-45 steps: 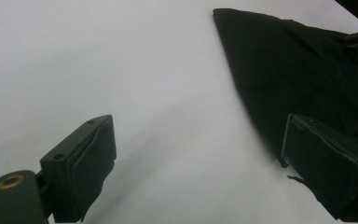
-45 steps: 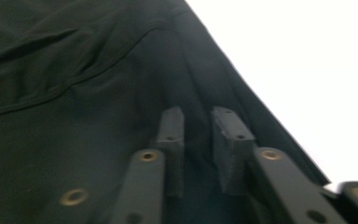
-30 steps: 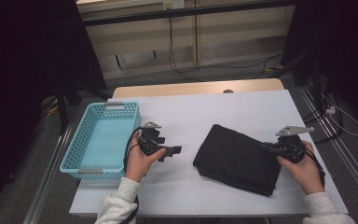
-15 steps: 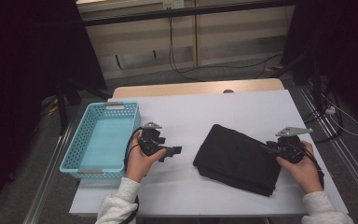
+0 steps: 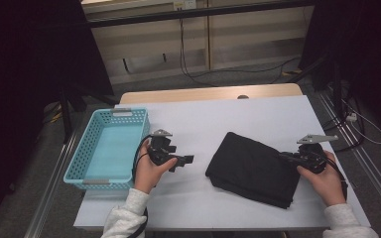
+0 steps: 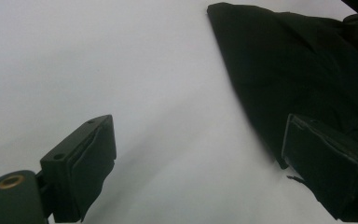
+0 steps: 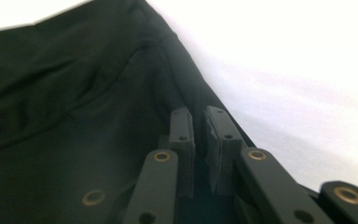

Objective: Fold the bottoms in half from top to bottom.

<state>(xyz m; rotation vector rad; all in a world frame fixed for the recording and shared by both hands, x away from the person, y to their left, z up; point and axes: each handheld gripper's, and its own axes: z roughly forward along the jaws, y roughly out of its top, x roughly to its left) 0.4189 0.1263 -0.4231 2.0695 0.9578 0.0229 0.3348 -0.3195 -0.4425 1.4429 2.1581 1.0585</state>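
A folded black cloth [image 5: 253, 168] lies on the right half of the white table [image 5: 218, 114]. My right gripper [image 5: 284, 155] rests at the cloth's right edge with its tips over the fabric. In the right gripper view its jaws [image 7: 198, 112] stand shut just above the cloth [image 7: 65, 93], and no fabric shows between them. My left gripper [image 5: 186, 160] is held left of the cloth, pointing toward it, a short gap away. In the left gripper view it [image 6: 198, 126] is open wide over bare table, with the cloth [image 6: 307, 60] ahead on the right.
A light blue plastic basket [image 5: 140, 144] stands empty at the table's left edge, just beside my left hand. Bare white table stretches behind the cloth and between the two grippers. Beyond the table's far edge, cables lie on the floor.
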